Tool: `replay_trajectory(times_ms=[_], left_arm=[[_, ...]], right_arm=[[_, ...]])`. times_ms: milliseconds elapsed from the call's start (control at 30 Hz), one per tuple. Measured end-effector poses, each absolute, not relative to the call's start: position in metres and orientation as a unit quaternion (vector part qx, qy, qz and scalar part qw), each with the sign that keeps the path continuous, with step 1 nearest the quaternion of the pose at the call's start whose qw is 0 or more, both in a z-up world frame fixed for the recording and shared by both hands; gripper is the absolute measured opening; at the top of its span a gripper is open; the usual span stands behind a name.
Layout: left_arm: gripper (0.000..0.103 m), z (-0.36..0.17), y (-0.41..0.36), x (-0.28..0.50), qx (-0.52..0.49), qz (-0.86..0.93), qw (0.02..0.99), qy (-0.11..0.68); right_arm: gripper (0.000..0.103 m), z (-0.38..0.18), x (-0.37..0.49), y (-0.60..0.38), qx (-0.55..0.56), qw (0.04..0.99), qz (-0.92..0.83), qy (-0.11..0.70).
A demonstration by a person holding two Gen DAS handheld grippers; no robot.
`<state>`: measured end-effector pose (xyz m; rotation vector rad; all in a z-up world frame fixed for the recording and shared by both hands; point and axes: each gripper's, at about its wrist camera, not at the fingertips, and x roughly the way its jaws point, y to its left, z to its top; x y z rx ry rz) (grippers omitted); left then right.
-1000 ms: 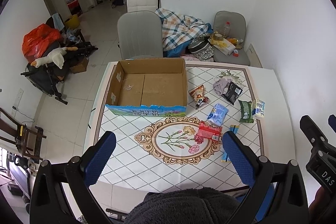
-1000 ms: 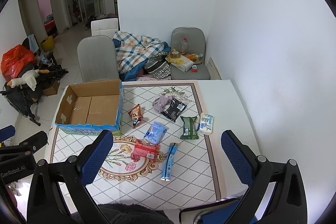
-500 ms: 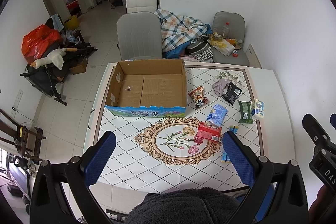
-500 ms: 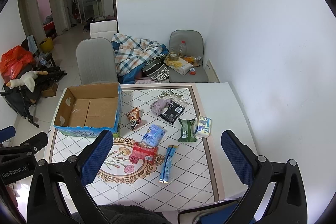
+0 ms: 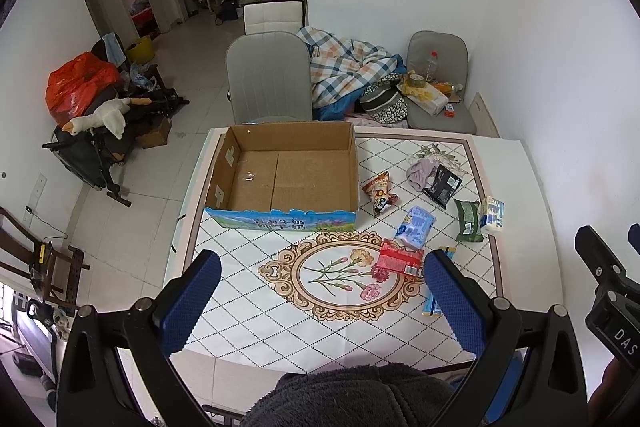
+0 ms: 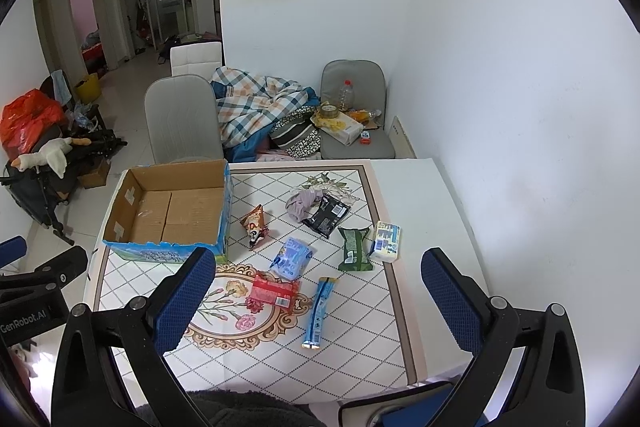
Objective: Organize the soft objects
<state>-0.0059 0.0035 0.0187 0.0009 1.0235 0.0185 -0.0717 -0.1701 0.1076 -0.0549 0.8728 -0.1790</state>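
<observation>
An open, empty cardboard box (image 5: 288, 175) (image 6: 172, 207) stands on the table's far left. To its right lie soft packets: an orange snack bag (image 5: 378, 191) (image 6: 254, 225), a light blue pack (image 5: 414, 227) (image 6: 292, 257), a red pack (image 5: 400, 259) (image 6: 272, 291), a green pack (image 5: 466, 221) (image 6: 354, 249), a black pack (image 5: 442, 185) (image 6: 328, 215), a white-blue tissue pack (image 5: 492, 215) (image 6: 386, 241), a long blue stick pack (image 6: 318, 311) and a lilac cloth (image 5: 420, 173) (image 6: 302, 203). My left gripper (image 5: 320, 299) and right gripper (image 6: 316, 301) are open and empty, held high above the table's near edge.
The table (image 5: 248, 307) (image 6: 416, 195) has a patterned cloth and stands against the white wall on the right. A grey chair (image 5: 268, 79) stands behind the box. Another chair (image 5: 438, 83) holds a bottle and clutter. A checked blanket (image 5: 344, 71) lies between them.
Both grippers have tilted or risen slightly, so the table sits a little lower in both views. Nothing on the table has moved.
</observation>
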Motion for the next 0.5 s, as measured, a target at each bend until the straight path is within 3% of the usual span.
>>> replay_trajectory(times_ms=[500], left_arm=[[0.103,0.023,0.008,-0.018,-0.003,0.022,0.879,0.476]], right_arm=[[0.103,0.110,-0.079,-0.173,-0.025,0.903,-0.084,0.420]])
